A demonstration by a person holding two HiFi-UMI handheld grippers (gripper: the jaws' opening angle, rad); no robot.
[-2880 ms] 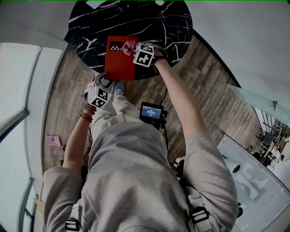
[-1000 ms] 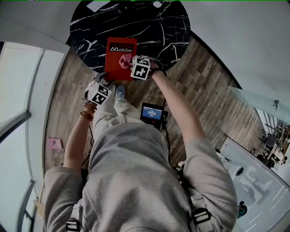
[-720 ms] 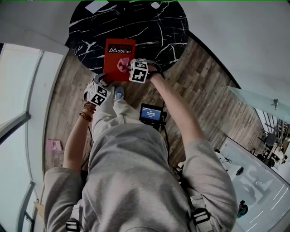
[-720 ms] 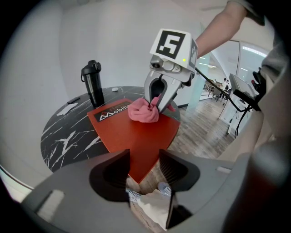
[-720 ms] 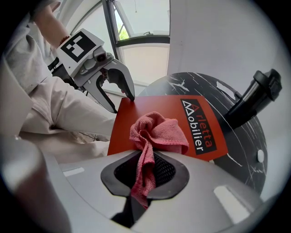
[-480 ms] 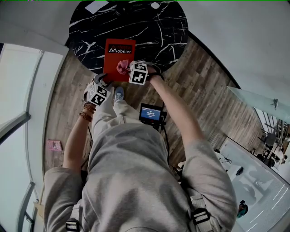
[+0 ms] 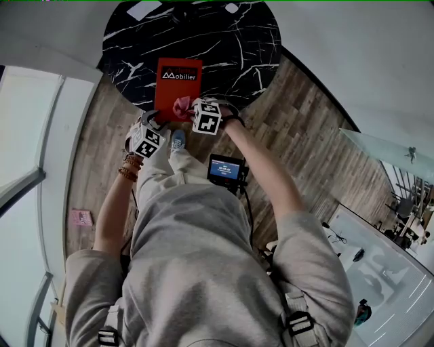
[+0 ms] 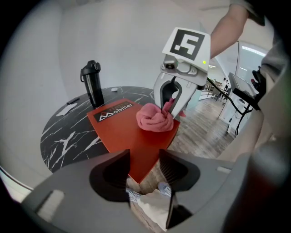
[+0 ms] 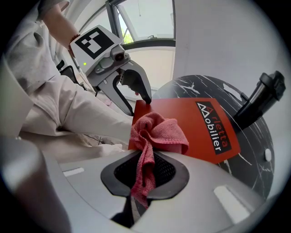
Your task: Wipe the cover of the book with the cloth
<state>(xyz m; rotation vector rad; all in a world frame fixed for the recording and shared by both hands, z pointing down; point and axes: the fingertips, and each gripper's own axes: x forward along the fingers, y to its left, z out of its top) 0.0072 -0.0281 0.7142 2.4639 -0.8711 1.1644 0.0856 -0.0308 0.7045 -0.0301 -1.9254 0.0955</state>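
A red book (image 7: 178, 81) with white title print lies near the front edge of the round black marble table (image 7: 230, 47). A bunched pink cloth (image 7: 182, 106) rests on its cover near the front edge, and my right gripper (image 7: 190, 110) is shut on it. A tail of the cloth (image 9: 157, 129) hangs pinched between the right gripper (image 9: 148, 159) jaws. My left gripper (image 7: 155, 120) stands open at the book's near left corner. That corner of the book (image 8: 122, 132) sits in the gap of the left gripper (image 8: 144, 166), and the pads do not press on it.
A black bottle (image 8: 92, 88) stands at the table's far side, with a white card (image 7: 144, 9) nearby. The book's near corner overhangs the table edge above the wood floor. A small screen device (image 7: 225, 169) hangs at the person's waist.
My right gripper has dragged the cloth from beside the title down the cover toward the book's near edge. The left gripper and the book have stayed put.
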